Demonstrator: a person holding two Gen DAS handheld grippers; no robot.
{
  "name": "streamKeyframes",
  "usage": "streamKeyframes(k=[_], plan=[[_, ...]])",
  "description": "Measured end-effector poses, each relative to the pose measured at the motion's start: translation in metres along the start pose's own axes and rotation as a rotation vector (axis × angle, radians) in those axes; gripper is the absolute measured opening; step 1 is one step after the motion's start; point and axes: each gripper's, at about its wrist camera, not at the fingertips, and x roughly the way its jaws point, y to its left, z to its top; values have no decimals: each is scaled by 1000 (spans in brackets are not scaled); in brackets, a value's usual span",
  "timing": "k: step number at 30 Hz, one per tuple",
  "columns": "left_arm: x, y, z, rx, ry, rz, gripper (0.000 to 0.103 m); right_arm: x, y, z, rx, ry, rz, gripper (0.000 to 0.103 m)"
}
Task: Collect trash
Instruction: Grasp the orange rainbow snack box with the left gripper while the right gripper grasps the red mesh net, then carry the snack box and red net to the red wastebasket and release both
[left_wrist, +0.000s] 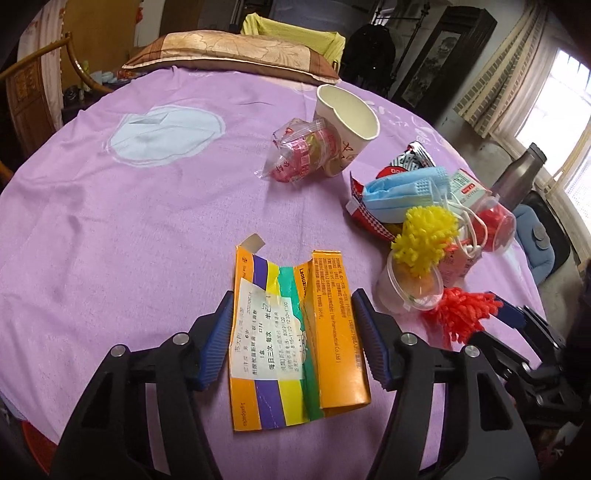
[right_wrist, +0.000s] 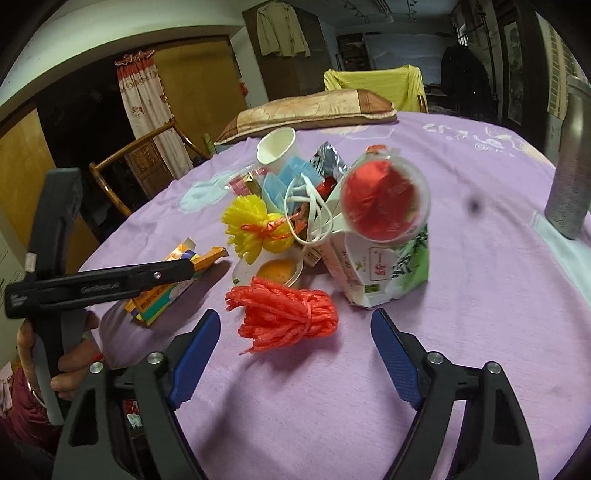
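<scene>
A flattened orange medicine box (left_wrist: 299, 332) with purple, yellow and green stripes lies on the purple cloth, buckled along its middle. My left gripper (left_wrist: 293, 295) has its blue pads against the box's two long sides and is shut on it. In the right wrist view the same gripper (right_wrist: 181, 267) reaches over the box (right_wrist: 159, 299). My right gripper (right_wrist: 294, 314) stands open. A red bundle of plastic strands (right_wrist: 288, 317) lies on the cloth between its tips, and neither pad touches it.
Piled behind are a yellow strand bundle (right_wrist: 255, 225), a blue face mask (left_wrist: 402, 192), a paper cup (left_wrist: 347, 118), a pink wrapper (left_wrist: 299, 151), clear plastic cups (right_wrist: 280, 275), and a white-green pack (right_wrist: 384, 273). A metal flask (right_wrist: 569, 177) stands right. A pillow (left_wrist: 229, 51) lies at the far edge.
</scene>
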Motion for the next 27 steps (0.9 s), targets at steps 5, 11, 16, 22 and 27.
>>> streamKeyframes(k=[5, 11, 16, 22, 27], plan=[[7, 1, -6, 7, 30, 17, 67, 13, -3, 5, 36, 37, 8, 82], [4, 1, -7, -5, 20, -15, 61, 8, -11, 3, 66, 6, 56, 32], [-20, 2, -2, -26, -49, -19, 58, -17, -17, 6, 64, -65, 88, 32], [-61, 8, -2, -50, -137, 56, 58, -28, -18, 9, 53, -100, 122, 33], [-99, 32, -21, -130, -185, 140, 58, -35, -9, 11, 21, -115, 180, 33]])
